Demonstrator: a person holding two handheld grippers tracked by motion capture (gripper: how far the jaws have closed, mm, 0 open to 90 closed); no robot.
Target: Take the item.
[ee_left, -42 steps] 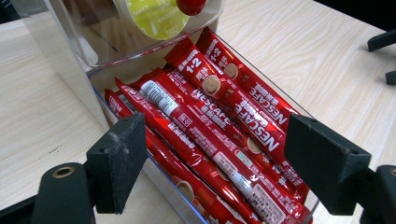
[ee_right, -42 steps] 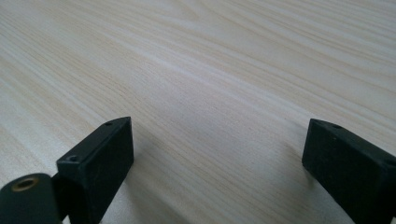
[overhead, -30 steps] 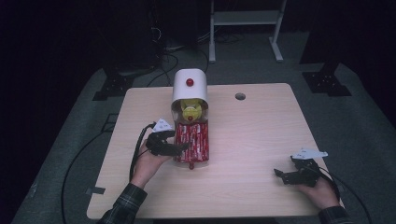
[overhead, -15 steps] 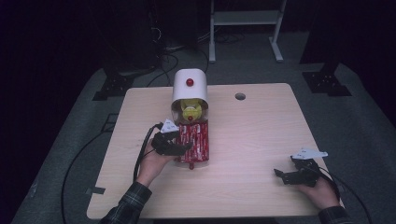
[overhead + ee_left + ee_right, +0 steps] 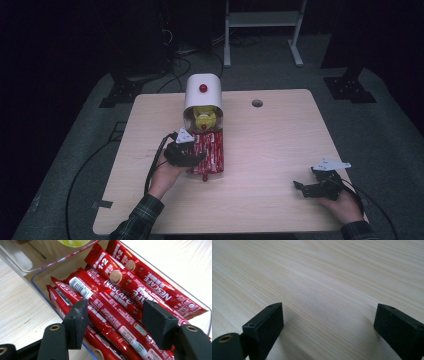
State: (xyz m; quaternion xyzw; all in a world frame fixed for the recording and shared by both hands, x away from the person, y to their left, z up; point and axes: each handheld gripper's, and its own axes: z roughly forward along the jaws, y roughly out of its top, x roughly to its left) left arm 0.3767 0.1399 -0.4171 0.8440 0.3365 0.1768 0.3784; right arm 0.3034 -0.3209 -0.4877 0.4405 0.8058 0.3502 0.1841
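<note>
A shallow clear plastic tray point(image 5: 40, 281) holds a heap of long red foil coffee-stick sachets point(image 5: 117, 300) printed with white lettering; in the high view the tray point(image 5: 221, 152) lies on the pale wooden table point(image 5: 270, 145), just in front of a white domed dispenser with a red knob point(image 5: 203, 92), and touches its base. Under the dome sits a clear bowl holding something yellow-green point(image 5: 205, 119).

The sachets point(image 5: 209, 152) lie roughly side by side, their long axes running along the tray's length, from the dispenser toward the person's edge of the table; a few cross the others at a slight slant. One sachet end pokes out past the tray's near rim.

The left gripper point(image 5: 115, 322) hangs over the near part of the tray, on the dispenser's near-left side in the high view point(image 5: 192, 157). Its jaws have just been closing and now straddle two or three sachets of the top layer, the pads not yet pressing them: nothing is grasped.

The right gripper point(image 5: 327, 327) rests on bare table far to the right of the dispenser, near the table's front right corner point(image 5: 307, 187), jaws spread wide with nothing between them.
</note>
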